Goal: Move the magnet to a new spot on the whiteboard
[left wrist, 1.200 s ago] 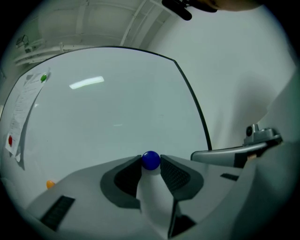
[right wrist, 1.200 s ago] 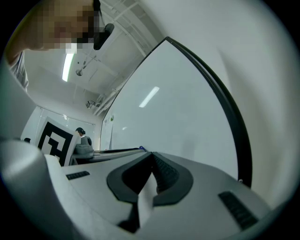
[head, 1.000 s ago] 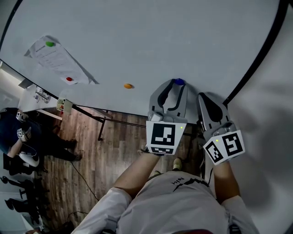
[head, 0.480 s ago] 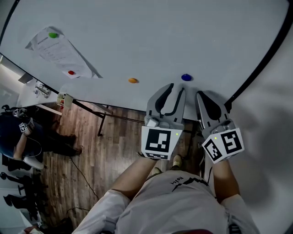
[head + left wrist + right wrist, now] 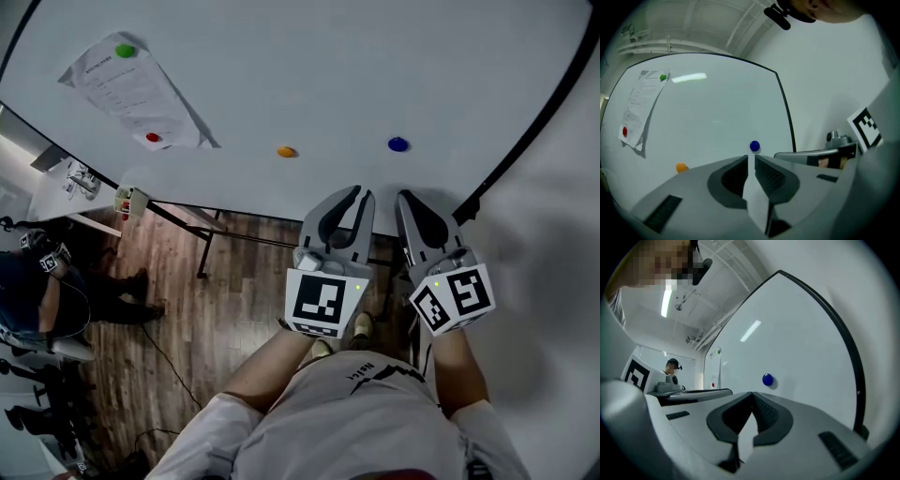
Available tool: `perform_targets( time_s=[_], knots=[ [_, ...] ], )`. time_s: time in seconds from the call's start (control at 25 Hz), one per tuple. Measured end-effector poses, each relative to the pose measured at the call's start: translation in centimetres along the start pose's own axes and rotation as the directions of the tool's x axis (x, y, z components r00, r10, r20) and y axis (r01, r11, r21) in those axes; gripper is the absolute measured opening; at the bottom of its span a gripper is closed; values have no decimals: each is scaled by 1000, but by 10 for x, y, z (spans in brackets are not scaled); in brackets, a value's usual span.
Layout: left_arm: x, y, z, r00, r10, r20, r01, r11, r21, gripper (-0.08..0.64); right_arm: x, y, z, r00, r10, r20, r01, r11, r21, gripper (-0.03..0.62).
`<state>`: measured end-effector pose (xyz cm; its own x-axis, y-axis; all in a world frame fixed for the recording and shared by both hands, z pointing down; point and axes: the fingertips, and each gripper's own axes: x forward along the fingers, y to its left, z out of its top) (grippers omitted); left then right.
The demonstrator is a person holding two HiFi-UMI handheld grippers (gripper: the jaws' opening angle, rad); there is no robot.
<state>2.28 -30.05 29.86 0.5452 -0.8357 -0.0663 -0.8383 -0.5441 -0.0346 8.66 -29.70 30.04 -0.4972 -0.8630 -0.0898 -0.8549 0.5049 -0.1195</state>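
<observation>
1. The blue magnet (image 5: 398,144) sits stuck on the whiteboard (image 5: 328,75), right of an orange magnet (image 5: 287,151), with neither gripper touching it.
2. The left gripper (image 5: 359,195) points level at the board. Its jaws have just been closing to a narrow slit, and nothing is between them.
3. The right gripper (image 5: 405,197) has its jaws closed together and holds nothing.
4. The magnet lies straight ahead of both sets of tips and clear of them. From the head view the right gripper looks slightly nearer, though the wide lens makes that hard to judge.
5. The magnet is a round button with no long axis, so either gripper could pinch it from any side.
</observation>
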Motion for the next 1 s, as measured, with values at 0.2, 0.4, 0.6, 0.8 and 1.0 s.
perform_targets(
  time_s=[0.2,0.4,0.6,0.8,1.0],
  knots=[
    [-26,-1,-5,999,-33,-11,33,999,-28,26,-11,23,-9,999,-27,-18,27,1000,7,12],
    [-51,-4,-5,997,-71,-10,70,996,-58,12,-27,45,-16,998,-59,-29,60,998,17,12],
    [-72,-11,-7,994,-113,-7,112,991,-75,12,-44,63,-24,995,-94,-44,95,995,30,12],
    [-88,-20,-8,991,-137,-2,136,987,-84,12,-60,74,-25,991,-128,-46,128,992,4,12],
    [-99,-21,-4,991,-136,8,136,987,-82,12,-65,85,-23,991,-127,-44,127,992,-3,12]
  ],
)
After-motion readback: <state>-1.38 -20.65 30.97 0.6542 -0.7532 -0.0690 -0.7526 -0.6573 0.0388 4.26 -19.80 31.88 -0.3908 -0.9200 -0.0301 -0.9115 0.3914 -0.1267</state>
